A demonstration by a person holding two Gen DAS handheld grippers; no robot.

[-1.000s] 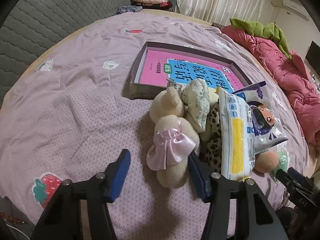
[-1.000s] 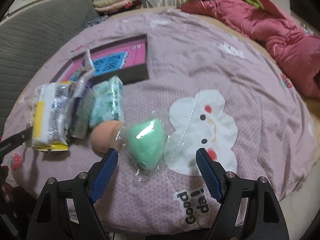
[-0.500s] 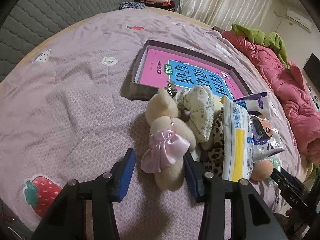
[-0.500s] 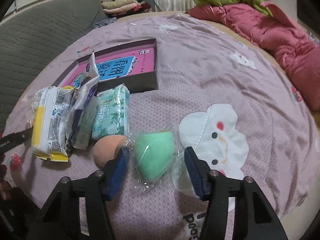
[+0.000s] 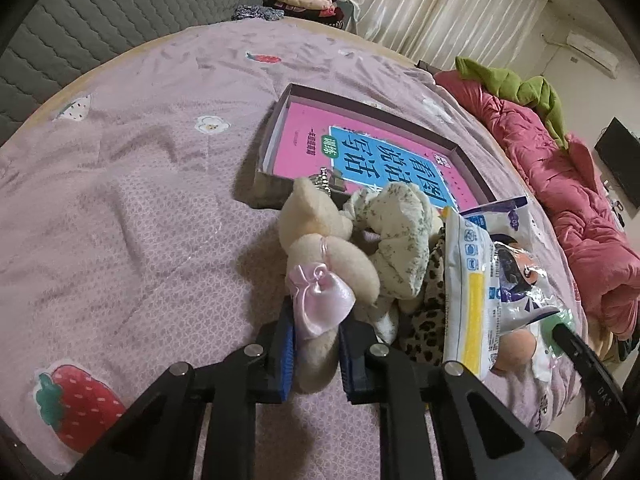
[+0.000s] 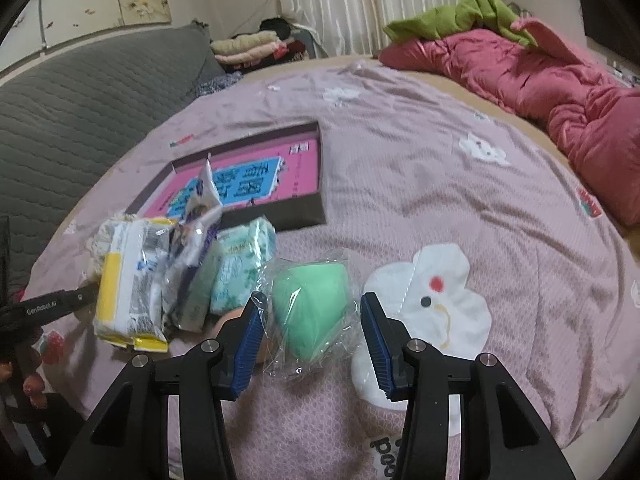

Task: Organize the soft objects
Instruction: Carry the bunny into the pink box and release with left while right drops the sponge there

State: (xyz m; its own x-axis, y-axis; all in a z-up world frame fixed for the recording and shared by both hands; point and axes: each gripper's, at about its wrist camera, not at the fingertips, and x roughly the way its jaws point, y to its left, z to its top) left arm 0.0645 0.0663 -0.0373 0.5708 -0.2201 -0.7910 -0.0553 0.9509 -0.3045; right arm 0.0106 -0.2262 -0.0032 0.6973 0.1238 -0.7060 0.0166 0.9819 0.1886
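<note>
In the left wrist view my left gripper (image 5: 316, 332) is shut on the cream plush toy (image 5: 320, 248) with a pink satin bow (image 5: 320, 304), gripping its lower end on the bed. A flowered cloth toy (image 5: 394, 232) and a leopard-print piece (image 5: 428, 300) lie against it. In the right wrist view my right gripper (image 6: 312, 320) straddles the green sponge in clear wrap (image 6: 312, 304); its jaws stand apart on either side, touching only the wrap. A peach sponge (image 6: 232, 320) lies partly hidden behind the left finger.
A shallow dark box with a pink and blue book (image 5: 360, 148) lies beyond the pile; it also shows in the right wrist view (image 6: 248, 184). Tissue packs (image 6: 128, 280) (image 6: 240, 268) and a snack bag (image 5: 516, 268) lie alongside. A red quilt (image 6: 560, 80) lies on the right.
My left gripper moved forward and closed on the plush toy's lower end. My right gripper moved forward and narrowed around the green sponge.
</note>
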